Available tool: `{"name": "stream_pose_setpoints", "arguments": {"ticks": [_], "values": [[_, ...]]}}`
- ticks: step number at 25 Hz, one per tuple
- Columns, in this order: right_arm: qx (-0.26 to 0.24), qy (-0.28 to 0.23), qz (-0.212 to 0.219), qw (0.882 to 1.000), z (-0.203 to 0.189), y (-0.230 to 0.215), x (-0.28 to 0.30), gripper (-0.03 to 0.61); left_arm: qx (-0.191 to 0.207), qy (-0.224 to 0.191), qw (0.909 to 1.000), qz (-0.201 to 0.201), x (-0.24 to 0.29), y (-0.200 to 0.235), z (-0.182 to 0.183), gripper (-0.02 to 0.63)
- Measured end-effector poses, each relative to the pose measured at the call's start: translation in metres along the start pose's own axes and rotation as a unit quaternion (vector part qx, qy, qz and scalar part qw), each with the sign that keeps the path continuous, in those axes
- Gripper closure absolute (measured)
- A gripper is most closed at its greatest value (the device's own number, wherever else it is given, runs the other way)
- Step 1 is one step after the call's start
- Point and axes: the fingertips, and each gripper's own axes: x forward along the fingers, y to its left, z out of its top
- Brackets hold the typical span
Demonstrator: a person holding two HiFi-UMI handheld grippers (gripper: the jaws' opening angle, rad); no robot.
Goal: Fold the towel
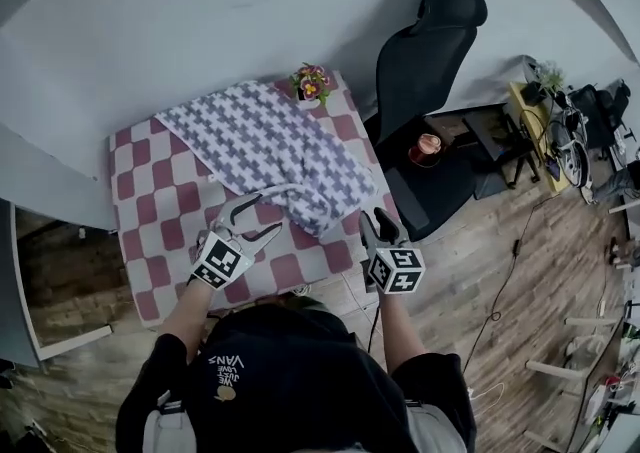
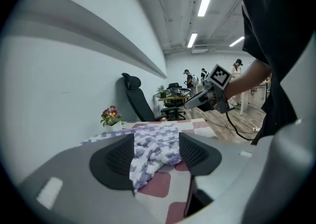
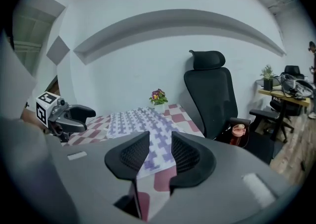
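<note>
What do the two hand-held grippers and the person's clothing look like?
The left gripper and the right gripper are both grey, with black ribbed pads and a white cube carrying black square markers. The person wears a black top.

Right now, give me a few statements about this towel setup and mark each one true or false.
1. The towel lies on the checked tablecloth. True.
2. The flower pot stands at the tablecloth's near edge. False: it stands at the far edge, near the towel's far corner.
3. The left gripper has its jaws apart. True.
4. The office chair stands left of the tablecloth. False: in the head view it stands to the right.
</note>
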Motion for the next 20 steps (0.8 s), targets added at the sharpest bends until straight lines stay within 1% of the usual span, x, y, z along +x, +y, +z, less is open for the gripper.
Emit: {"name": "stream_pose_setpoints", "arguments": {"ticks": [3,4,9,12,14,17,20], "values": [[-0.009,0.025,0.001,1.0,-0.001,-0.031,0.027,0.451,0.043,0.031,0.9981,-0.03,0.041,-0.011,0.0,0.343],[-0.013,0.034,0.001,0.999,-0.003,-0.04,0.035,0.449,0.052,0.04,0.9971,-0.039,0.054,-0.016,-0.001,0.339],[-0.015,0.076,0.005,0.997,-0.017,-0.071,0.067,0.416,0.077,0.086,0.9909,-0.069,0.098,-0.025,-0.014,0.324],[-0.016,0.1,0.011,0.995,-0.026,-0.083,0.083,0.392,0.082,0.116,0.9859,-0.089,0.116,-0.028,-0.025,0.318],[-0.019,0.116,0.018,0.993,-0.032,-0.086,0.094,0.379,0.092,0.136,0.9806,-0.107,0.126,-0.032,-0.031,0.315],[-0.024,0.142,0.033,0.989,-0.041,-0.085,0.109,0.364,0.105,0.172,0.9697,-0.139,0.14,-0.038,-0.044,0.314],[-0.034,0.164,0.047,0.985,-0.051,-0.082,0.121,0.356,0.109,0.221,0.9532,-0.176,0.149,-0.048,-0.064,0.314]]}}
